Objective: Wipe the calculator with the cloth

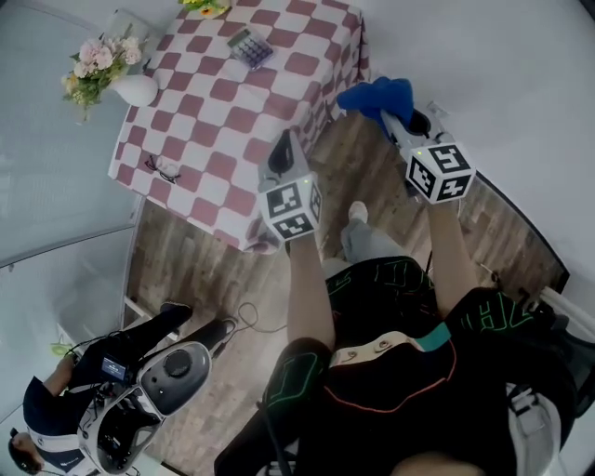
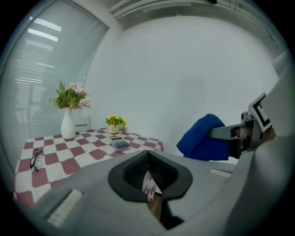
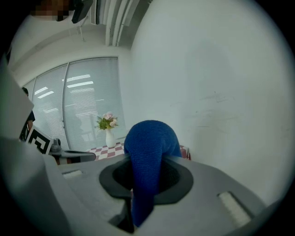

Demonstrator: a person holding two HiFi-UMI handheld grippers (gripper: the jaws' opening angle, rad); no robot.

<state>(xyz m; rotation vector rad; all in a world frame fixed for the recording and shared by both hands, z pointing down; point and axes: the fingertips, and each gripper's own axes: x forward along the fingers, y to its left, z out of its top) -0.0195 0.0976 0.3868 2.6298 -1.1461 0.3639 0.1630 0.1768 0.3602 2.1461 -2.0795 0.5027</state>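
Observation:
The grey calculator (image 1: 250, 46) lies near the far edge of the red-and-white checked table (image 1: 214, 121); the left gripper view shows the calculator (image 2: 120, 144) beyond the jaws. My right gripper (image 1: 398, 123) is shut on the blue cloth (image 1: 376, 95), held in the air to the right of the table's corner. The cloth (image 3: 150, 152) bulges up out of the right gripper (image 3: 142, 186). My left gripper (image 1: 282, 153) hangs over the table's near right edge, jaws shut with nothing between them (image 2: 148, 173). Both grippers are well short of the calculator.
On the table stand a white vase of pink flowers (image 1: 130, 88) and a small pot of yellow flowers (image 1: 206, 6); a pair of glasses (image 1: 163, 169) lies near its left edge. A white wall (image 1: 502, 84) rises on the right. Another person with a device (image 1: 149, 381) is at the lower left.

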